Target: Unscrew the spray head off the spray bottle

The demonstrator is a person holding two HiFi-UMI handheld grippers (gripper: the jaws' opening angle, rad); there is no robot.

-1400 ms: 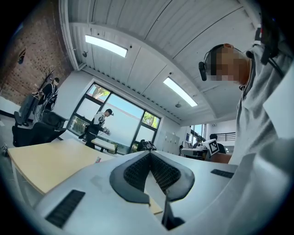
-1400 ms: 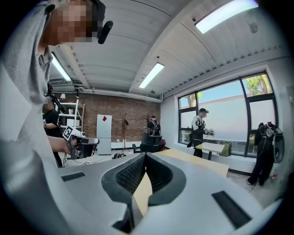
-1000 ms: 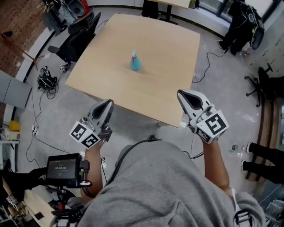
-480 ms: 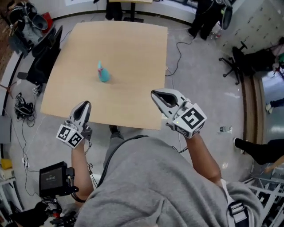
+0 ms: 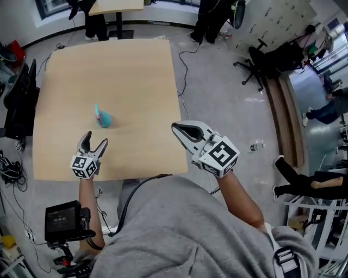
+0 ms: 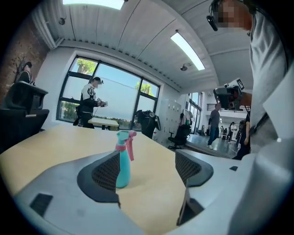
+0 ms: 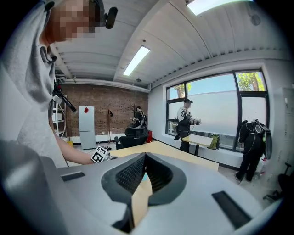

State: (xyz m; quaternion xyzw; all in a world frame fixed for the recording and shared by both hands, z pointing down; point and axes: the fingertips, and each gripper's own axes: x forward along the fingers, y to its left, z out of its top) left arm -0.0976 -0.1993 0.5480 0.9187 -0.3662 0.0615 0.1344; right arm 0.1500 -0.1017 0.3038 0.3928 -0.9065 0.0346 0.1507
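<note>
A teal spray bottle (image 5: 104,119) with a pink spray head (image 5: 97,110) stands upright on the wooden table (image 5: 109,65), left of its middle. My left gripper (image 5: 94,142) hovers over the table's near edge, just short of the bottle. Its jaws are opening, with nothing between the pads. In the left gripper view the bottle (image 6: 122,165) stands a little ahead of the left gripper (image 6: 147,170), toward the left jaw. My right gripper (image 5: 180,130) is shut and empty, past the table's right edge. In the right gripper view the right gripper (image 7: 144,170) has its pads together.
Black office chairs (image 5: 19,103) stand left of the table, and more chairs (image 5: 261,59) on the right. A second table (image 5: 114,6) and people stand at the far side. A cable (image 5: 182,49) trails on the floor. A screen device (image 5: 65,220) hangs at lower left.
The left gripper's jaws have gone from shut to wide apart. Both grippers have come closer to the table, the left one now close to the bottle. The head view has swung round.
</note>
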